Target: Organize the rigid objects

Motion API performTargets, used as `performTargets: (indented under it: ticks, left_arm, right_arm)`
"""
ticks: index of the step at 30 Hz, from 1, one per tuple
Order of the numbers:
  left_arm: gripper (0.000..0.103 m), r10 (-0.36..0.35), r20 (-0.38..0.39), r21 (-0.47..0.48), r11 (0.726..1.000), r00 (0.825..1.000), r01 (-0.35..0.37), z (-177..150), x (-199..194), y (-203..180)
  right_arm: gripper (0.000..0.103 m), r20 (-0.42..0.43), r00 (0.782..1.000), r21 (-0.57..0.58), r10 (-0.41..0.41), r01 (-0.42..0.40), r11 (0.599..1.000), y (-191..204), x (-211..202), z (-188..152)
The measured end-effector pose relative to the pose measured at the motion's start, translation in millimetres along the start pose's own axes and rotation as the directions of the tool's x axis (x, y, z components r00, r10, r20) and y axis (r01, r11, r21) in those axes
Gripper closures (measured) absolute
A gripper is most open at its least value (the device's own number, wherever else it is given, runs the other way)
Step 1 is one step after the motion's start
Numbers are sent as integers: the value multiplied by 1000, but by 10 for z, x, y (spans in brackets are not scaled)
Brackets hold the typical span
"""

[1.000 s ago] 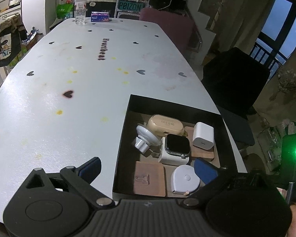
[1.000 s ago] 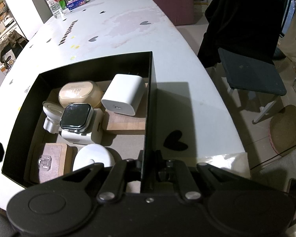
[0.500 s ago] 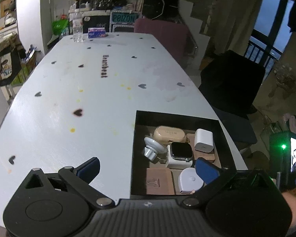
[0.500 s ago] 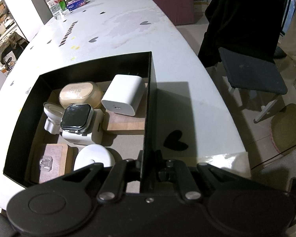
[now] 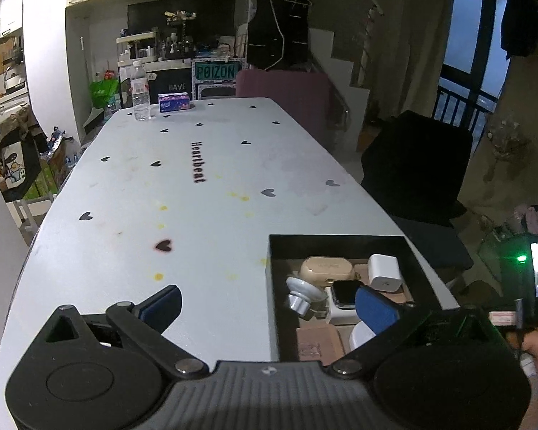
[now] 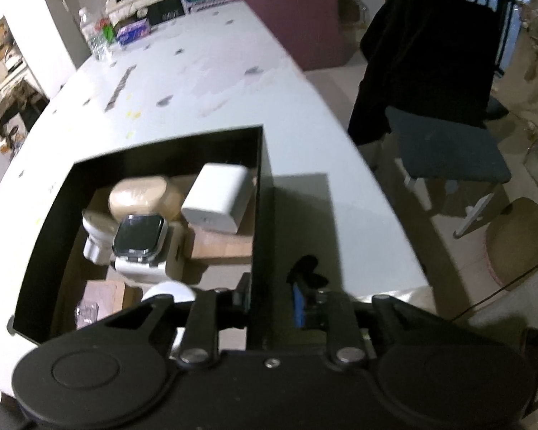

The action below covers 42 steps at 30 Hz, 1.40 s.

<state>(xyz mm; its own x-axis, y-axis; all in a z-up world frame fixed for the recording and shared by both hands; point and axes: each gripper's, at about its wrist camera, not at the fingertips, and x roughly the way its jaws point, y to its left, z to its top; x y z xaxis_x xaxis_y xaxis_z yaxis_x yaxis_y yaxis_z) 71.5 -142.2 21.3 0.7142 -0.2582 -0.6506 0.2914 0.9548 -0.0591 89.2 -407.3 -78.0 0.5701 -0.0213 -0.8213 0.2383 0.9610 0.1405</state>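
R gripper [image 6: 270,302] straddles right wall of black box [image 6: 260,193]; jaws opening, wall between them, pads no longer pressing it; box sits on white table [image 6: 215,82] just ahead of gripper. Inside box, left of R fingers: white charger [image 6: 217,197], watch [image 6: 138,238] on its stand, beige case [image 6: 143,195]. L gripper [image 5: 269,308] open wide, nothing between fingers, hovers over table; box ahead-right of it.

A long white table [image 5: 211,215] with heart prints stretches ahead of the tongs. A dark chair [image 5: 418,168] stands to the right, a dusky window [image 5: 473,64] beyond, cluttered shelves [image 5: 175,46] at the far end.
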Motion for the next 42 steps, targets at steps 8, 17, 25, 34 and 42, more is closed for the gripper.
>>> performTargets:
  ticks: [8,17,25,34,42]
  left_arm:
    - [1,66,-9,69,996,998,-65,23,167,1]
    - [1,37,28,18,999,999,-38,-48,218,59]
    - [0,24,15,38,999,1000,-25,-169,208,88]
    - [0,17,-10,51,999,1000,-16,-299,196,105]
    - [0,48,-29,54,997,998,-46,-389,272,136]
  right_arm:
    - [58,155,988,-54,-17,26,998,131,-551,33]
    - [13,282,959,-64,-38,58,996,208,-1099,-53]
    - [1,304,945,-47,-124,144,988,199,-1178,-238]
    - [1,244,965,-40,-99,112,993,210,-1069,-427]
    - [1,226,967,-11,-116,121,993,212,-851,-529]
